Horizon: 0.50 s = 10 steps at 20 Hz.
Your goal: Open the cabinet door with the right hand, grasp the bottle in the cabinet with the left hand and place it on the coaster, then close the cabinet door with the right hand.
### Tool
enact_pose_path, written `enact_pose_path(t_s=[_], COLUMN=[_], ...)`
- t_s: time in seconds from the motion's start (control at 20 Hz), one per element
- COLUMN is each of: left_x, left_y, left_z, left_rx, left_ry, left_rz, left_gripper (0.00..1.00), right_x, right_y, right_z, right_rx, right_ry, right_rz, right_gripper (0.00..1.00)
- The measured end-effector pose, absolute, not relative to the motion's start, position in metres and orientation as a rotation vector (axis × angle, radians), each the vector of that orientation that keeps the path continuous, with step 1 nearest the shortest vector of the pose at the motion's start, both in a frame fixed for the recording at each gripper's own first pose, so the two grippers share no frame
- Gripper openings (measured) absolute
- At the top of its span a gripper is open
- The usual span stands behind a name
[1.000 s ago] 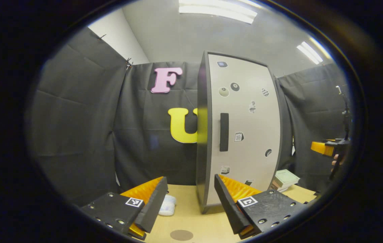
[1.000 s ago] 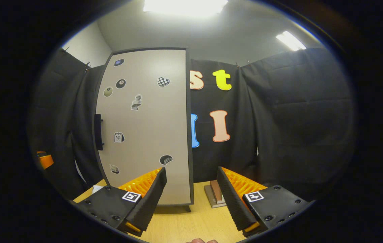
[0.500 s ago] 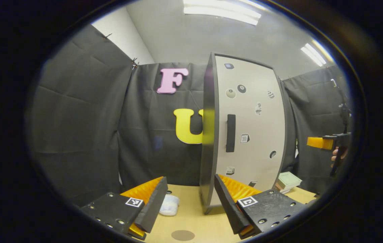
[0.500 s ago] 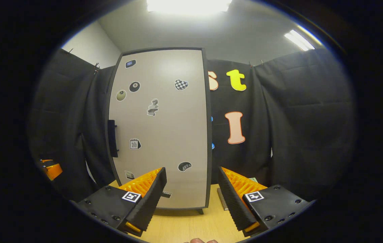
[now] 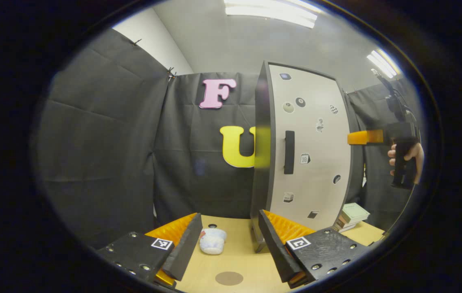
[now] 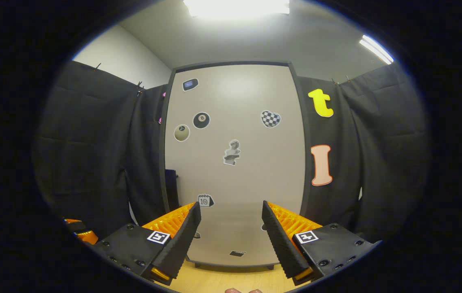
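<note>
The tall grey cabinet [image 5: 308,150] stands on the wooden table with its door [image 6: 235,162] closed, so its inside is hidden. A black vertical handle [image 5: 289,152] sits on the door's left side, and in the right gripper view the handle [image 6: 171,189] is seen edge-on. A round brown coaster [image 5: 229,278] lies on the table in front of my left gripper [image 5: 228,240], which is open and holds nothing. My right gripper [image 6: 231,232] is open, facing the door at close range; in the left gripper view the right gripper [image 5: 355,138] is held by a hand [image 5: 403,156] at handle height.
A small white cloth-like object [image 5: 212,241] lies on the table left of the cabinet's foot. A stack of books [image 5: 351,215] rests to the cabinet's right. The table [image 6: 222,280] runs under the cabinet. Black cloth walls close in on all sides.
My right gripper has risen and swung towards the cabinet, whose door now looms larger in its view. The left gripper has drifted a little, bringing the white object and coaster more into view.
</note>
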State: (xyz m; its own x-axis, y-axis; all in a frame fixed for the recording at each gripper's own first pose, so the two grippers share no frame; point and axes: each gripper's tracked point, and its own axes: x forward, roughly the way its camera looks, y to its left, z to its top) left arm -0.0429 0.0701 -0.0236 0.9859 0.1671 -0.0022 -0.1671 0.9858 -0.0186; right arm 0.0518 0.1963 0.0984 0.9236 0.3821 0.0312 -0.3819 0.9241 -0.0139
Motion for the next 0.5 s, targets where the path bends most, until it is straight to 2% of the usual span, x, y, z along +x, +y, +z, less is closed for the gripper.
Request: enact_pose_path(t_s=[0.05, 0.5], left_x=[-0.047, -0.064], left_y=[0.075, 0.105], left_z=[-0.026, -0.059], left_rx=[-0.014, -0.075], left_ry=[0.006, 0.047], left_rz=[0.179, 0.264], left_gripper=[0.86, 0.84], right_x=[0.055, 0.089], right_y=[0.207, 0.306], right_z=[0.103, 0.112], right_rx=[-0.005, 0.009], right_ry=[-0.04, -0.019], right_rz=[0.403, 0.526], right_gripper=[0.96, 0.96])
